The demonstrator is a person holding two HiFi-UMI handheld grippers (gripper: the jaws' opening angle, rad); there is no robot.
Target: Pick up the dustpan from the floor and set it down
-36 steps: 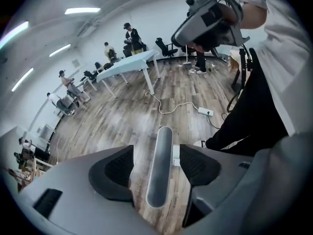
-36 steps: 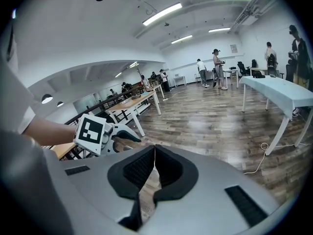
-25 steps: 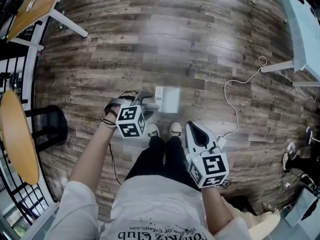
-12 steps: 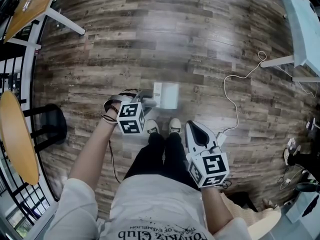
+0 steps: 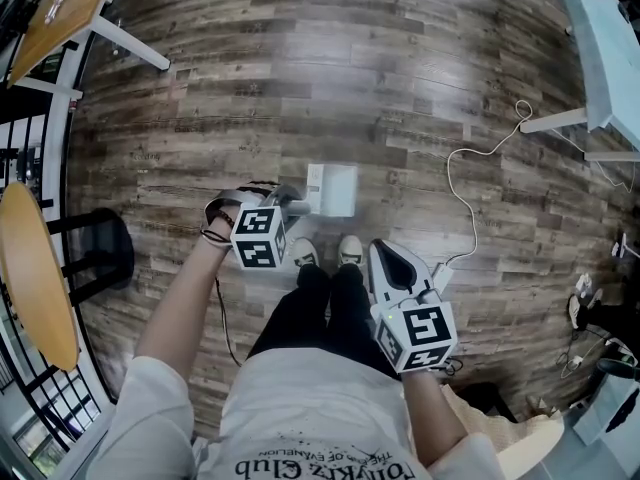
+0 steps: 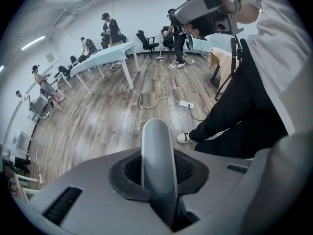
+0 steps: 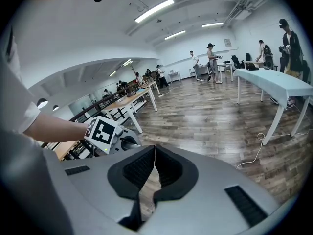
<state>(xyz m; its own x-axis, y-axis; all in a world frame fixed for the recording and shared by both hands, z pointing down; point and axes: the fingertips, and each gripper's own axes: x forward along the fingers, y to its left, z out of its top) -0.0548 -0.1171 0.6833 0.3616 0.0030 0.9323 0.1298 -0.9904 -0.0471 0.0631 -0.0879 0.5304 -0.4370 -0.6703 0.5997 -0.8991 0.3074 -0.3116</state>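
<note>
Tongs, two pairs — left tongs (image 5: 286, 204) just closed on handle (image 6: 157, 153) of one dustpan (image 5: 336, 190); right tongs (image 7: 152, 166) pinched together, empty.

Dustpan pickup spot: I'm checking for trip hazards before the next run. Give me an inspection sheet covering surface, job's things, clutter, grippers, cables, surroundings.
Surface: wood-plank floor.
Job's things: pale dustpan just ahead of the person's shoes.
Clutter: small items at the right edge, too small to name.
Grippers: left gripper jaws have just been closing, now on the dustpan's handle; right gripper shut, empty.
Cables: white cable running to a power strip.
Surroundings: white table, wooden table, black stool.
</note>
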